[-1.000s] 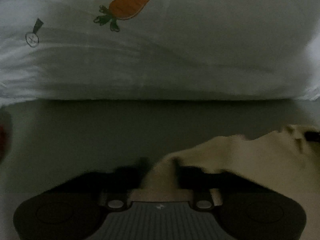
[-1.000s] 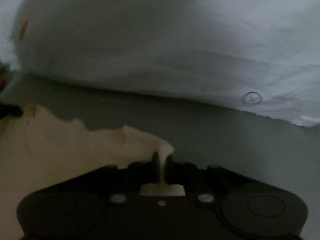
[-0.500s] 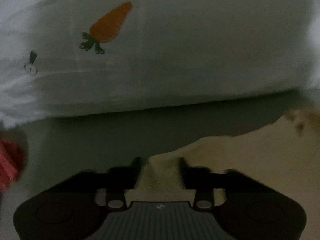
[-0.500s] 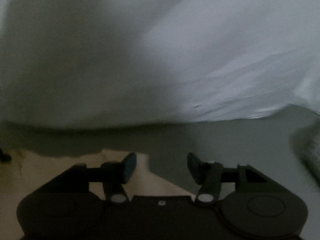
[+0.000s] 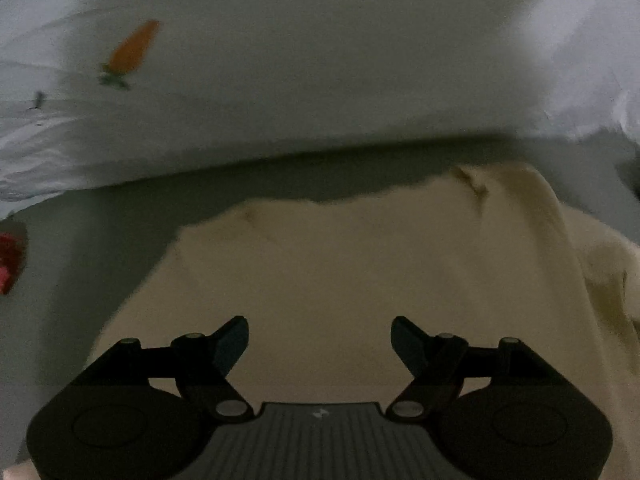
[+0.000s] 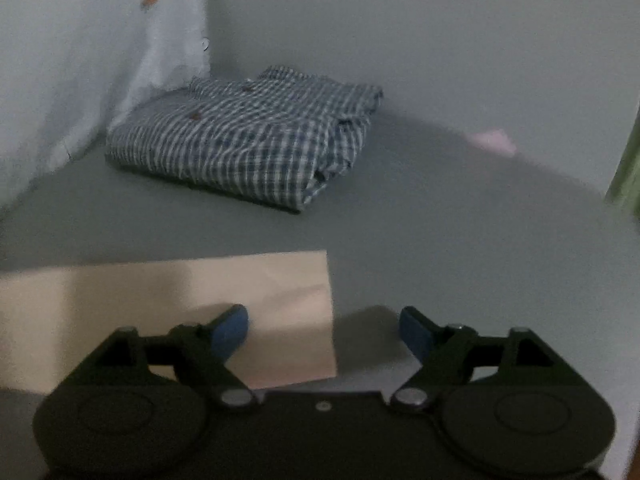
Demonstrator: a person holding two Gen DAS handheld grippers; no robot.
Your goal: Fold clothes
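A cream garment [image 5: 352,272] lies spread on the grey bed sheet [image 5: 100,240] below a white pillow. My left gripper [image 5: 320,340] hovers over it, jaws still opening, nothing between the pads. In the right wrist view the garment's folded edge [image 6: 168,300] shows as a straight-cornered cream panel. My right gripper [image 6: 324,328] is above that corner, jaws opening wide and empty, its blue-padded left finger over the cloth and the right one over bare sheet.
A folded blue-and-white checked shirt [image 6: 248,136] lies beyond on the sheet beside the white pillow [image 5: 320,60] printed with an orange carrot [image 5: 134,48]. Something red [image 5: 10,256] sits at the left edge. Pink patches [image 6: 492,142] mark the sheet, and a green object [image 6: 628,172] stands far right.
Both grippers let go of the cream garment and opened wide. The left one drew back over the cloth. The right one swung round, bringing the folded checked shirt into view.
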